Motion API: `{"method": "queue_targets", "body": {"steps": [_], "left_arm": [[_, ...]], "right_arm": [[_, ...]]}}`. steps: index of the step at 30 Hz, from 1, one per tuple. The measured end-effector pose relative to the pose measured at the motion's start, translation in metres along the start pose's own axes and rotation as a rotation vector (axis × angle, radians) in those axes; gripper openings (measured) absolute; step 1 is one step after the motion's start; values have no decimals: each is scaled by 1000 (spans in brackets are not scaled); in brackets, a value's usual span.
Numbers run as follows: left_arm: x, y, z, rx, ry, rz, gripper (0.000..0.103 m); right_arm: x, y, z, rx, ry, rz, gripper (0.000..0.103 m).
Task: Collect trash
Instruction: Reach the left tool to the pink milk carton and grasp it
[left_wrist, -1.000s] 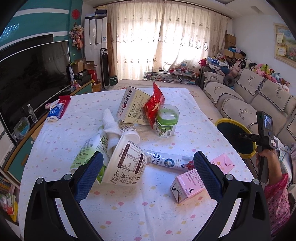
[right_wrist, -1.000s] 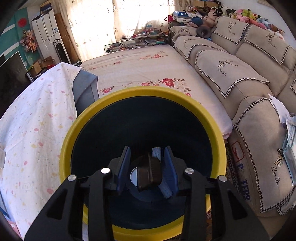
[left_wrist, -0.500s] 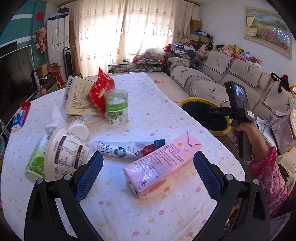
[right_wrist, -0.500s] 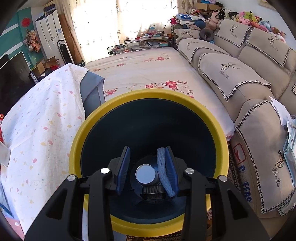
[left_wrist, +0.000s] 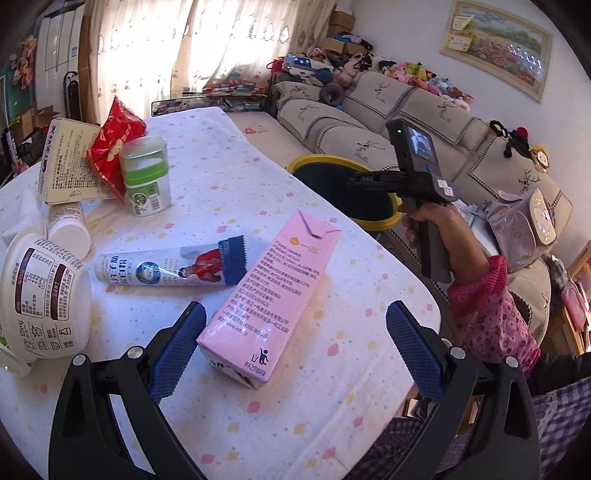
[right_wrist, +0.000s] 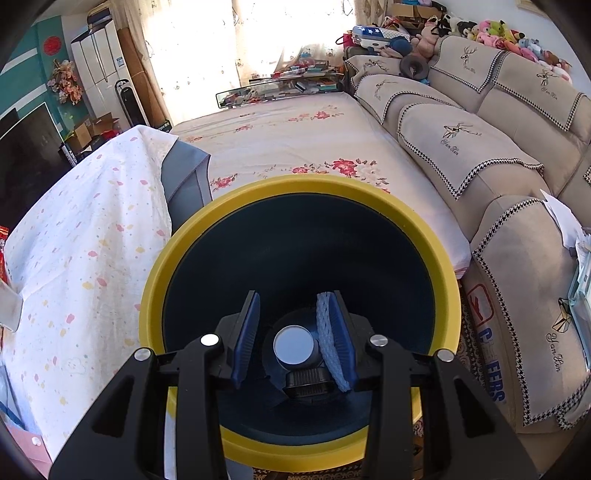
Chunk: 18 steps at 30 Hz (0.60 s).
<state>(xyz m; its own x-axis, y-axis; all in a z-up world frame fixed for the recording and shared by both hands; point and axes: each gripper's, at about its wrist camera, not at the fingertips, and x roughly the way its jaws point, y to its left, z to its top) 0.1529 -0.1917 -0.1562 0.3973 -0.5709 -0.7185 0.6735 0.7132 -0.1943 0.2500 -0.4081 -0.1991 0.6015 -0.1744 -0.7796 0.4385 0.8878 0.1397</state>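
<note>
My left gripper (left_wrist: 295, 328) is open, its jaws on either side of the near end of a pink carton (left_wrist: 269, 295) that lies on the table. A squeezed tube (left_wrist: 170, 267), a white tub (left_wrist: 40, 291), a green-lidded jar (left_wrist: 147, 181), a red snack bag (left_wrist: 114, 140) and a paper box (left_wrist: 68, 162) lie further left. My right gripper (right_wrist: 293, 314) is open and empty above the yellow-rimmed bin (right_wrist: 436, 243); it also shows in the left wrist view (left_wrist: 406, 177). A dark bottle and a round cap (right_wrist: 295, 345) lie at the bin's bottom.
The table (left_wrist: 332, 387) has a white dotted cloth, and its right edge is close to the bin (left_wrist: 332, 162). A beige sofa (right_wrist: 498, 166) stands right of the bin. A flowered bedspread (right_wrist: 295, 136) lies beyond it.
My left gripper moved forward and right until its jaws flank the pink carton. My right gripper let go of the dark bottle, which now lies in the bin, and has opened a little wider.
</note>
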Motion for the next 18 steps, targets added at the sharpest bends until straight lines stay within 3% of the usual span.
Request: {"method": "queue_targets", "body": {"steps": [5, 9, 13, 18], "left_arm": [[4, -10, 1, 30, 18, 22, 96], [22, 2, 4, -7, 58, 63, 78], [36, 12, 4, -32, 79, 81, 72], [37, 11, 7, -28, 82, 82, 52]], "right_arm": [[-2, 1, -2, 1, -4, 9, 38], [-7, 0, -2, -2, -12, 15, 39], [-9, -4, -4, 4, -13, 18, 41], [-5, -8, -7, 12, -3, 18, 41]]}}
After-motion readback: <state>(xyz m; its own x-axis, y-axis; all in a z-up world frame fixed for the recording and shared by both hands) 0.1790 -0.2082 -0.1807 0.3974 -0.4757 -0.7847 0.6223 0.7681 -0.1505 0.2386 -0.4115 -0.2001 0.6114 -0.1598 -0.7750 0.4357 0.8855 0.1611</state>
